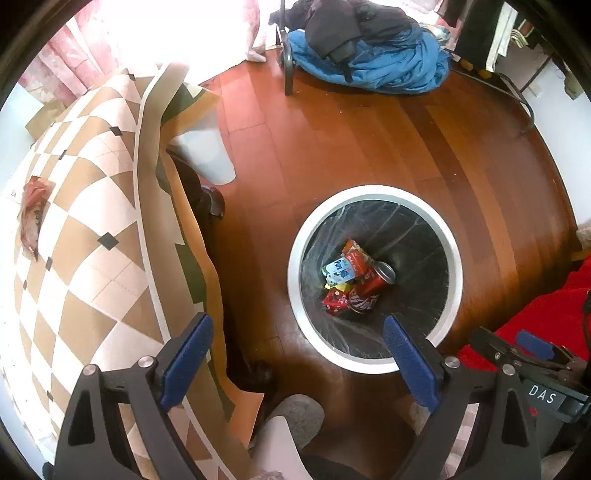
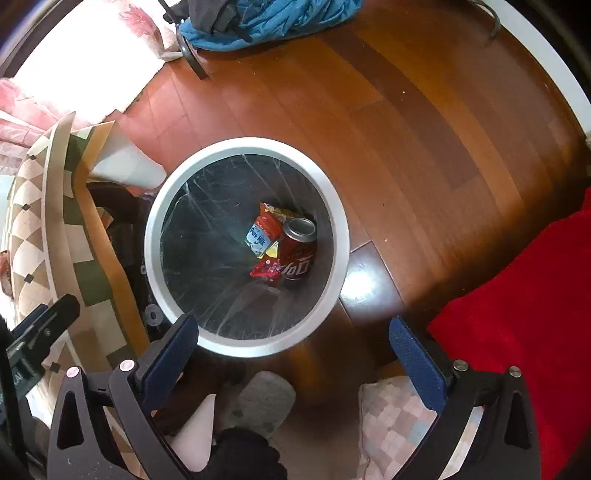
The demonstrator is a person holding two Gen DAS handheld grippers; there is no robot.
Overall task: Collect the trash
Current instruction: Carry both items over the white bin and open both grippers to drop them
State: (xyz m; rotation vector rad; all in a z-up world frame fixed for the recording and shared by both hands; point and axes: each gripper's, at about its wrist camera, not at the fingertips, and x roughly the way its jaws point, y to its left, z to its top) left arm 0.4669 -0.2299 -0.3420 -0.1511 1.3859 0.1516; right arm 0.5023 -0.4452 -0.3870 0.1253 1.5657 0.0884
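A round bin with a white rim [image 1: 375, 192] [image 2: 243, 146] and a clear liner stands on the wooden floor. At its bottom lie a red cola can [image 1: 373, 284] [image 2: 297, 254], a blue milk carton [image 1: 338, 271] [image 2: 258, 236] and red and yellow wrappers [image 1: 334, 301] [image 2: 266, 269]. My left gripper [image 1: 297, 350] points down beside the bin's left side, jaws wide open and empty. My right gripper [image 2: 293, 350] hangs over the bin's near edge, also open with nothing between its blue pads. A crumpled red wrapper [image 1: 31, 214] lies on the chequered tablecloth at the far left.
A table with a chequered cloth [image 1: 85, 229] [image 2: 33, 206] fills the left side. A blue and dark pile of clothes [image 1: 369, 55] [image 2: 266, 18] rests on a chair at the back. Red fabric [image 1: 546, 314] [image 2: 524, 306] lies to the right. The person's slippers [image 2: 264, 402] are at the bottom.
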